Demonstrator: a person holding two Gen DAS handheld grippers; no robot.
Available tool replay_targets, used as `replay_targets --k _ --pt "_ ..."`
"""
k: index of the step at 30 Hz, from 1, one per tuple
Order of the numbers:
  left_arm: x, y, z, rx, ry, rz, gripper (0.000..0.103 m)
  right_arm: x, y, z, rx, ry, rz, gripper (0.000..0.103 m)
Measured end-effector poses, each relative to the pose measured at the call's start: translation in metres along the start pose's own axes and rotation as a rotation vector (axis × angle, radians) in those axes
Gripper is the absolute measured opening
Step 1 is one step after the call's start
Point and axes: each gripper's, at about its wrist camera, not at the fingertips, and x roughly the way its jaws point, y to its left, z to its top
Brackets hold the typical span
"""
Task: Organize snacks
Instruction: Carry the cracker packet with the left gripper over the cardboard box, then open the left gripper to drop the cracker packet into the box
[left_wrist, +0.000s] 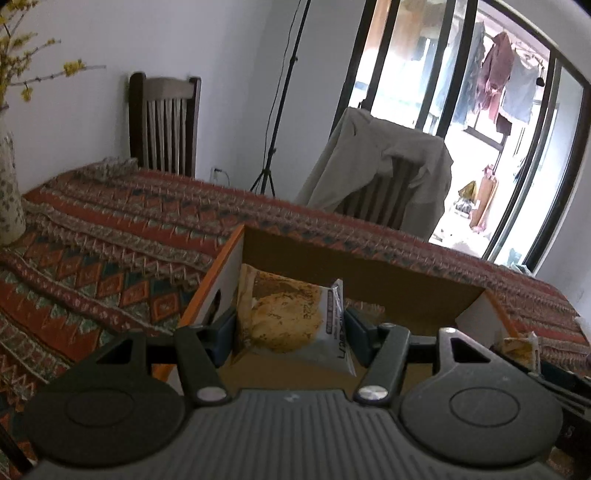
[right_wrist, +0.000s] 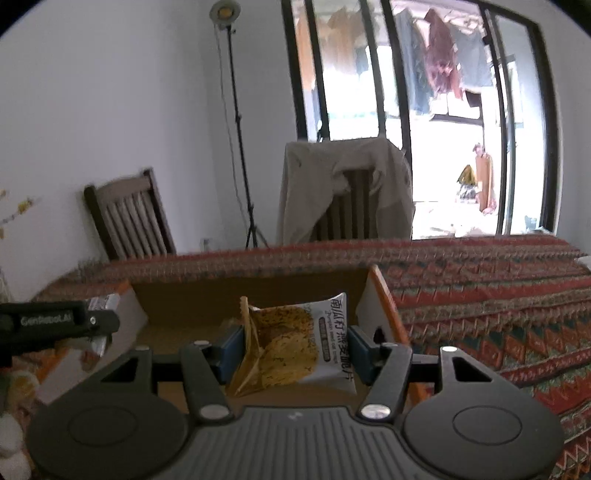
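Snack packets (left_wrist: 291, 321) (right_wrist: 295, 343) sit clamped in our left gripper (left_wrist: 291, 332) and right gripper (right_wrist: 295, 350), over the cardboard box (left_wrist: 369, 273); we should lower them inside before releasing.

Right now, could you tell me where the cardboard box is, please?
In both wrist views the cardboard box sits open on the patterned tablecloth, directly ahead of the two grippers.

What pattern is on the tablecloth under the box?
Red-orange geometric bands with diamonds and zigzags on the tablecloth; clearest in the left wrist view.
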Motion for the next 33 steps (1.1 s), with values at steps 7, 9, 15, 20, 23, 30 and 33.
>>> replay_targets --k 7,9,15,20,23,30,33 --pt "0.01 -0.001 -0.008 0.028 0.04 0.028 0.064 0.011 0.006 -0.014 -0.038 0.071 0.0 0.063" --pt "0.009 -0.002 -0.008 0.027 0.041 0.034 0.066 0.012 0.005 -0.015 -0.036 0.082 0.005 0.068" --pt "0.001 -0.008 -0.008 0.037 -0.001 0.056 0.099 0.009 0.001 -0.017 -0.018 0.084 0.037 0.092" --pt "-0.006 -0.004 -0.006 -0.003 -0.007 0.044 0.103 0.002 -0.006 -0.02 0.03 0.078 0.06 0.103" --pt "-0.011 -0.003 0.0 -0.028 0.0 0.038 0.103 -0.001 -0.008 -0.019 0.048 0.068 0.071 0.103" --pt "-0.015 -0.02 0.028 0.101 0.074 0.02 0.103 0.0 -0.02 0.003 0.104 0.095 0.087 0.103" --pt "-0.016 -0.023 0.038 0.072 0.135 0.0 0.103 0.006 -0.021 0.011 0.11 0.158 0.062 0.103"
